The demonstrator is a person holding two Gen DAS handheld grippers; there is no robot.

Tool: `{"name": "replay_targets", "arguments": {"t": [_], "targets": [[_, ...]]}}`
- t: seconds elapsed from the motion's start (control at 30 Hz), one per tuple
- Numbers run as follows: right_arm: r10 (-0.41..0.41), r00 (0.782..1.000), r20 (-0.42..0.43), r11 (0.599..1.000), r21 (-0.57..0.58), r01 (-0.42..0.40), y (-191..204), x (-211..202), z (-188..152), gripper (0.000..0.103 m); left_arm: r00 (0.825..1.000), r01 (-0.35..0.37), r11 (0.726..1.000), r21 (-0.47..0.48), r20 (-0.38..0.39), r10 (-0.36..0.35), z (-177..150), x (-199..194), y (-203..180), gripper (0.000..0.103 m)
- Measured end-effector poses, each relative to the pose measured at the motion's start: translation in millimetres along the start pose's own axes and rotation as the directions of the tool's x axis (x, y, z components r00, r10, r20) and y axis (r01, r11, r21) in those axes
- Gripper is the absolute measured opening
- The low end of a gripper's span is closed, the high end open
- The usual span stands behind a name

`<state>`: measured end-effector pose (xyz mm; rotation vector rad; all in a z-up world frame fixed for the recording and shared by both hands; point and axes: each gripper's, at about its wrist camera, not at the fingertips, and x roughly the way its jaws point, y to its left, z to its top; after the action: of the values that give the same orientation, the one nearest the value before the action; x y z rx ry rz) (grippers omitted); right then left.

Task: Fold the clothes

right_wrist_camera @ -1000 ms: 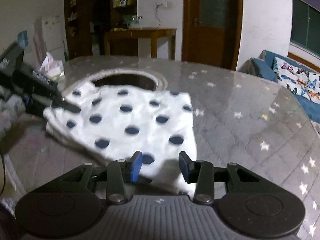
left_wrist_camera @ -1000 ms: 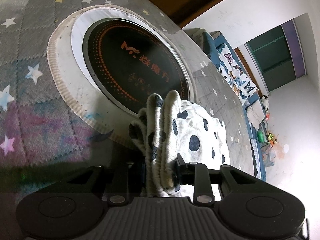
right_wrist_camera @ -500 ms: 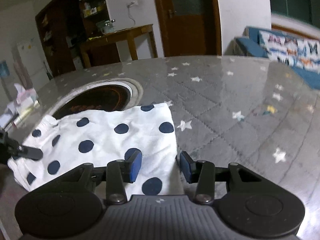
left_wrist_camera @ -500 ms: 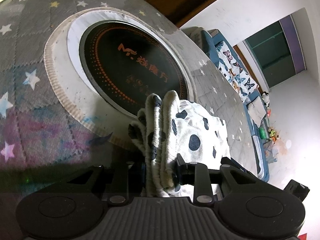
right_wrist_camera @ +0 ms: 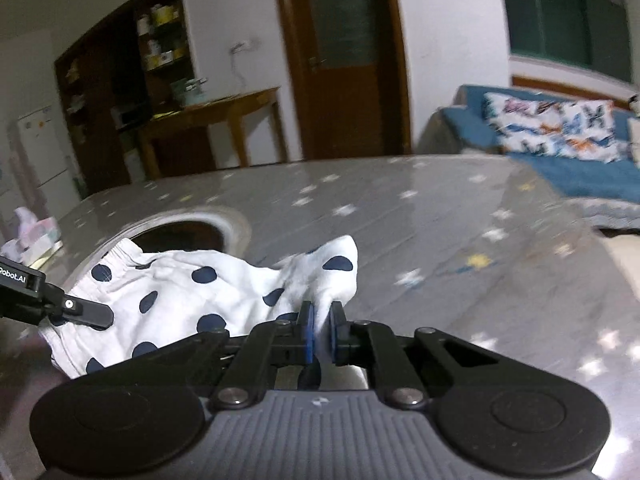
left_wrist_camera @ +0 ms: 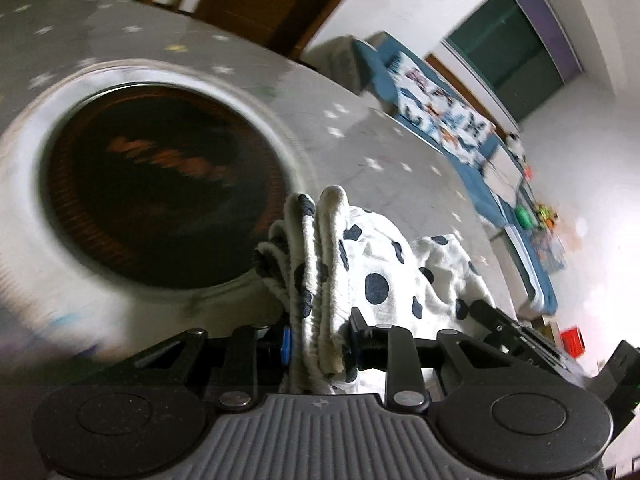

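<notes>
Covering most of both views, the table (right_wrist_camera: pixel 460 240) is carrying a grey star-print cover, with a round dark induction plate (left_wrist_camera: pixel 160 184) sunk into it inside a pale ring. Draping partly over that ring's near edge, the white polka-dot garment (right_wrist_camera: pixel 192 300) is lying on the table between the two grippers, one end bunching at each. Holding the gathered, elastic-looking end, the left gripper (left_wrist_camera: pixel 320 346) is pinching a thick stack of ribbed layers, its jaws closing a touch on the bundle; fabric is filling the whole gap. Clamping the opposite corner, the right gripper (right_wrist_camera: pixel 322 334) is sitting pressed nearly together, with only a thin pleat of cloth between the blue pads (right_wrist_camera: pixel 307 334). My read: this is the grab-both-ends step of a fold, both grips set, cloth slightly slack and wrinkling in the middle. Next move is probably calling for lifting both ends together, pulling out the slack, then carrying one edge over the other and laying it flat on the open table rather than on the plate. Risks: the right pinch is looking shallow, so the corner could be slipping out under tension; the left bundle is thick, so layers may be shedding unevenly. Both views are blurring, so finer seam detail is not readable.
</notes>
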<state>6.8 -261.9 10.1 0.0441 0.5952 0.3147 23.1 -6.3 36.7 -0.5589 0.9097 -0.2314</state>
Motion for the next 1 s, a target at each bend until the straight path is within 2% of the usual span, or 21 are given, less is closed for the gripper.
{"name": "replay_targets", "arguments": {"t": [0.17,0.37,0.53,0.57,0.6,0.67,0.77,0.9,1.0], "targets": [[-0.121,0.992,0.030,0.993,-0.005,0.121,-34.7,-6.1,17.6,0.007,0.999,0.050,0.994,0.092,-0.011,-0.049,21.3,35.9,-45.0,0.028],[-0.219,0.975,0.031,0.976,0.008,0.219,-74.4,-0.4,29.8,0.007,0.997,0.079,0.983,0.167,-0.038,-0.074,33.6,78.4,-88.9,0.029],[-0.274,0.961,-0.025,0.961,0.030,0.275,-103.8,18.0,20.3,0.008,0.997,0.044,0.978,0.204,-0.077,-0.029,28.6,109.0,-97.7,0.033],[-0.285,0.958,-0.045,0.958,0.032,0.286,-108.0,23.3,16.6,0.011,0.997,0.032,0.977,0.211,-0.080,-0.015,27.8,112.1,-95.9,0.038],[-0.292,0.954,-0.064,0.955,0.032,0.294,-111.2,27.8,13.5,0.012,0.997,0.017,0.976,0.217,-0.075,-0.001,27.1,112.0,-94.0,0.045],[-0.306,0.948,-0.089,0.950,0.041,0.310,-118.1,34.8,6.4,0.013,0.998,-0.001,0.975,0.224,-0.059,0.014,28.5,108.2,-89.8,0.049],[-0.315,0.945,-0.084,0.946,0.057,0.320,-125.3,33.6,6.0,0.016,1.000,-0.005,0.973,0.232,-0.005,0.007,37.7,96.0,-90.0,0.049],[-0.272,0.961,-0.043,0.959,0.070,0.275,-126.9,33.7,21.5,0.016,0.996,0.002,0.964,0.267,0.083,-0.025,49.4,82.8,-103.8,0.047],[-0.224,0.974,-0.044,0.970,0.084,0.227,-128.1,46.3,31.8,0.021,0.995,0.056,0.953,0.298,0.064,-0.079,52.8,91.3,-115.1,0.041]]}}
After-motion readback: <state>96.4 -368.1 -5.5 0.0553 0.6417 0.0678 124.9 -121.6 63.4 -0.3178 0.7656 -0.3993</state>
